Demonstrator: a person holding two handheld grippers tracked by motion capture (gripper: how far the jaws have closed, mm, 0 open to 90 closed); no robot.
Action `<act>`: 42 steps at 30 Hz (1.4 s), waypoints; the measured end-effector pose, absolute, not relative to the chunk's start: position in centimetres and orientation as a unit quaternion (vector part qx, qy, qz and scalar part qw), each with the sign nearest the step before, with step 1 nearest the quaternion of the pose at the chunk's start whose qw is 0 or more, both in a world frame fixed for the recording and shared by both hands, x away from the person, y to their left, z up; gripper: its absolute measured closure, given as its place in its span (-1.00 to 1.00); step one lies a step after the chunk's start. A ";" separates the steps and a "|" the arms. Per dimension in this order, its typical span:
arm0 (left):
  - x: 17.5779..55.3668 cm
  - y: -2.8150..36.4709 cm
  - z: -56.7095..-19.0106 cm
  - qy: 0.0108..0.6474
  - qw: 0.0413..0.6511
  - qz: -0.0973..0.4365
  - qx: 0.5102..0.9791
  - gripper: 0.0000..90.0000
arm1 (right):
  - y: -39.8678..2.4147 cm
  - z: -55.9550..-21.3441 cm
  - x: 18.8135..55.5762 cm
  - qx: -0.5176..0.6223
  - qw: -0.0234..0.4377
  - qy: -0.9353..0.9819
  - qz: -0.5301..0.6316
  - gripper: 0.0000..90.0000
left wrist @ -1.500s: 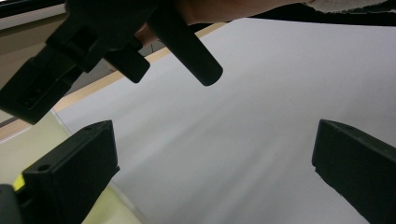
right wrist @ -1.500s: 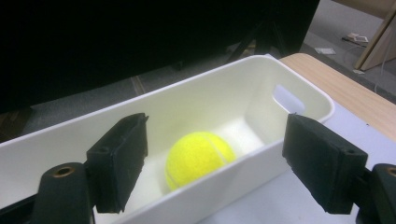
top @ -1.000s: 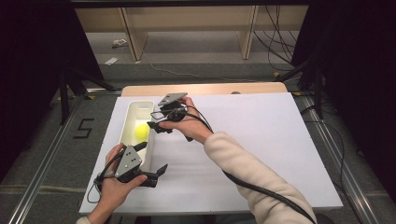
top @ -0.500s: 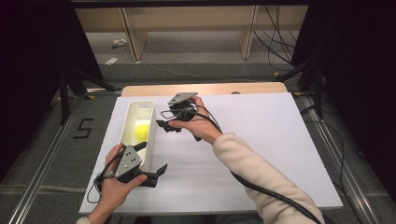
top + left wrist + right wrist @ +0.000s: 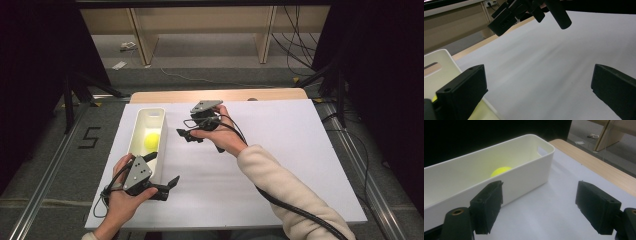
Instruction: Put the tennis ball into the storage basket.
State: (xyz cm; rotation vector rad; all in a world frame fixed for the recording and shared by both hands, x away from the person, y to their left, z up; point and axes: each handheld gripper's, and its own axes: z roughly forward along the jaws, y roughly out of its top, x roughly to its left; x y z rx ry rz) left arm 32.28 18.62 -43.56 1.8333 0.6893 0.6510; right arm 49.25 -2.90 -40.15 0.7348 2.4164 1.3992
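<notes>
there, yellow ball (image 5: 500,171) inside white bin (image 5: 529,142), apart from both grippers' spread, empty fingers (image 5: 487,205)

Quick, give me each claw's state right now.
Left claw: open, holding nothing, beside the white bin.
Right claw: open, holding nothing, facing the bin with the yellow ball.

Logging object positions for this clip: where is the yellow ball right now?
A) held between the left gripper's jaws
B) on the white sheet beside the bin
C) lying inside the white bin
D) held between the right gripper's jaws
C: the yellow ball lies on the floor of the white bin, while the right gripper and the left gripper both stand open with nothing between their jaws.
</notes>
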 end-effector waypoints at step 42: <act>32.3 18.6 -43.6 0.289 0.511 0.270 0.763 -1.00 | -10.4 -41.0 48.9 0.303 0.151 0.813 0.474 -0.50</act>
